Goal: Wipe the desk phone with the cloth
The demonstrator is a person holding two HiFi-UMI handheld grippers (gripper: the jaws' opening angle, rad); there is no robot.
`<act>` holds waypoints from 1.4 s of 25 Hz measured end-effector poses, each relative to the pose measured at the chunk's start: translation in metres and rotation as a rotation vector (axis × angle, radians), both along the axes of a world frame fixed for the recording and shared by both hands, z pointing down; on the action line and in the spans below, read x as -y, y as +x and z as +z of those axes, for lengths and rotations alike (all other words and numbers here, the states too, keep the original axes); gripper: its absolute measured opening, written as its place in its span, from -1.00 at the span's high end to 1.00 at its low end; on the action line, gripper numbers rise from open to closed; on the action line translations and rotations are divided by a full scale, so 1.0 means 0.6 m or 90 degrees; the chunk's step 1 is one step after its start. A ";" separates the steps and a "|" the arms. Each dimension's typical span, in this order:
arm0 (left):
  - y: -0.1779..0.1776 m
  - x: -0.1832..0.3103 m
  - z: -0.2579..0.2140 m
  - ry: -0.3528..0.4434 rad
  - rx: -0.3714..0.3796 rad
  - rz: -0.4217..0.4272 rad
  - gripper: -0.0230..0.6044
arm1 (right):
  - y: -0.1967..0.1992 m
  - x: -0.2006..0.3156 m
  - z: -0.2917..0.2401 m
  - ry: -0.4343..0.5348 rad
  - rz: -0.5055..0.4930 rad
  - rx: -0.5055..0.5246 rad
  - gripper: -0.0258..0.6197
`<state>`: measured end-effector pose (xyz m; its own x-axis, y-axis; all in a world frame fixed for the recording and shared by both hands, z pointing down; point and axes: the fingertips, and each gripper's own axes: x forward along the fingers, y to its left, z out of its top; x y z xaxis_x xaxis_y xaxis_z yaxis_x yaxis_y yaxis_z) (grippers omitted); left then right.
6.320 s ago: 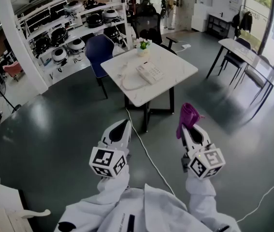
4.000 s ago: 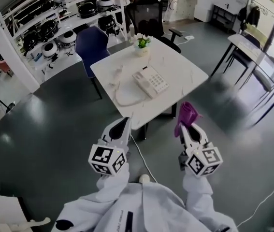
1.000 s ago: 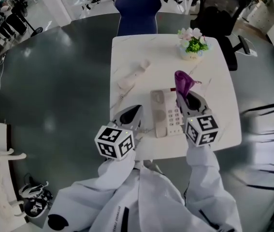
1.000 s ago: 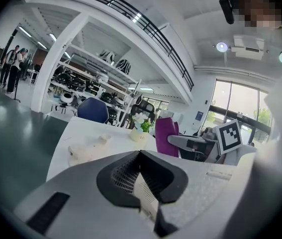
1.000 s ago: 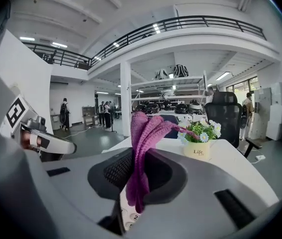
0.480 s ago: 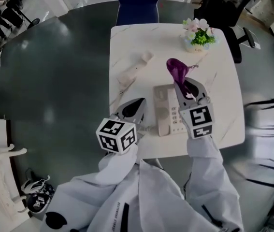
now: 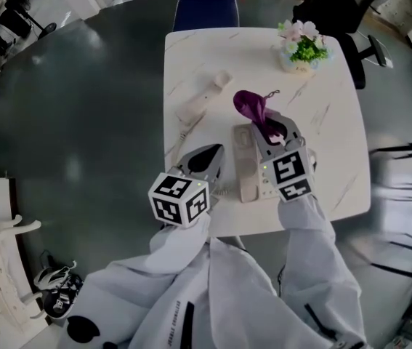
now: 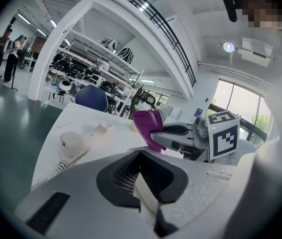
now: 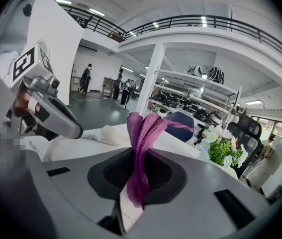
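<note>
The white desk phone (image 7: 244, 171) lies on the white marble table (image 7: 322, 122), its handset (image 7: 202, 100) off the cradle and resting to the upper left on its coiled cord. My right gripper (image 7: 264, 131) hovers over the phone's top end, shut on a purple cloth (image 7: 250, 107) that sticks out past the jaws. In the right gripper view the cloth (image 9: 143, 131) is pinched between the shut jaws of that gripper (image 9: 138, 156). My left gripper (image 7: 204, 160) is at the table's near left edge beside the phone, shut and empty (image 8: 141, 156). The handset (image 8: 76, 141) lies ahead of it.
A small pot of flowers (image 7: 304, 48) stands at the table's far right corner. A blue chair (image 7: 206, 2) sits at the far side and a black office chair (image 7: 333, 9) to its right. Grey floor surrounds the table; shoes (image 7: 53, 297) lie at lower left.
The person walked up to the table. In the last second my right gripper carried the cloth left and slightly nearer over the phone; the left gripper hardly moved.
</note>
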<state>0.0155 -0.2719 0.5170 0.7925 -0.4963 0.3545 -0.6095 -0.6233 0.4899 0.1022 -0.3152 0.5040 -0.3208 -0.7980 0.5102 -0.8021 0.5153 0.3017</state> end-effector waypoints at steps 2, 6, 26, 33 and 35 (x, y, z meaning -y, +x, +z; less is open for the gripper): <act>0.004 -0.004 0.002 -0.003 0.001 0.008 0.93 | -0.007 -0.004 0.008 -0.018 -0.011 0.002 0.80; 0.014 -0.010 0.004 -0.004 0.003 0.023 0.93 | -0.016 -0.015 0.031 -0.059 -0.032 -0.007 0.80; 0.016 -0.055 0.022 -0.006 0.035 -0.056 0.93 | -0.025 -0.059 0.083 -0.150 -0.133 -0.056 0.80; 0.018 -0.067 0.017 0.004 0.043 -0.081 0.93 | -0.026 -0.081 0.091 -0.162 -0.158 -0.067 0.80; 0.020 -0.070 0.015 0.007 0.043 -0.084 0.94 | -0.026 -0.087 0.092 -0.165 -0.165 -0.066 0.80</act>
